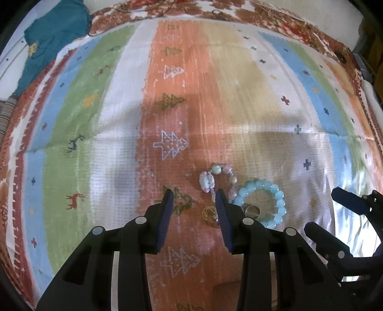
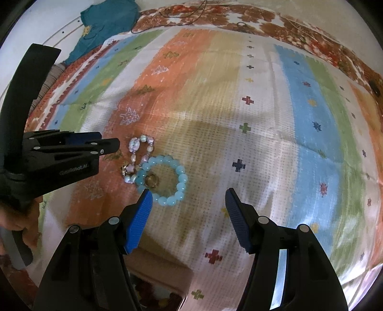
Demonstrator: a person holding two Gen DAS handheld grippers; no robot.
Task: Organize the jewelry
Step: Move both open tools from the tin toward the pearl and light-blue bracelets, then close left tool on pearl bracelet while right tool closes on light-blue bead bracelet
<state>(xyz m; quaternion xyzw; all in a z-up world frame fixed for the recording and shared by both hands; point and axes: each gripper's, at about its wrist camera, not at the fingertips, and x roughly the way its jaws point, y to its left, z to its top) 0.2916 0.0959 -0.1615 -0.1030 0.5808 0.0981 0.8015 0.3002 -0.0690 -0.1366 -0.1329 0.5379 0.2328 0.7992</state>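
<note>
A light blue bead bracelet (image 1: 268, 203) (image 2: 165, 179) lies on the striped cloth. A pastel pink and white bead bracelet (image 1: 219, 179) (image 2: 141, 158) touches its left side. A ring (image 2: 151, 180) (image 1: 251, 210) sits inside the blue bracelet. A small gold wire piece (image 1: 208, 212) lies by the left gripper's right finger. My left gripper (image 1: 194, 195) is open and empty, just left of the jewelry; it also shows in the right wrist view (image 2: 105, 146). My right gripper (image 2: 188, 192) is open and empty, just in front of the blue bracelet.
A striped cloth with trees and crosses (image 1: 239, 95) (image 2: 263, 119) covers the surface. A teal garment (image 1: 52, 40) (image 2: 107, 21) lies at the far left. A box with small items (image 2: 155, 291) sits below the right gripper. Cables (image 2: 182, 14) lie at the far edge.
</note>
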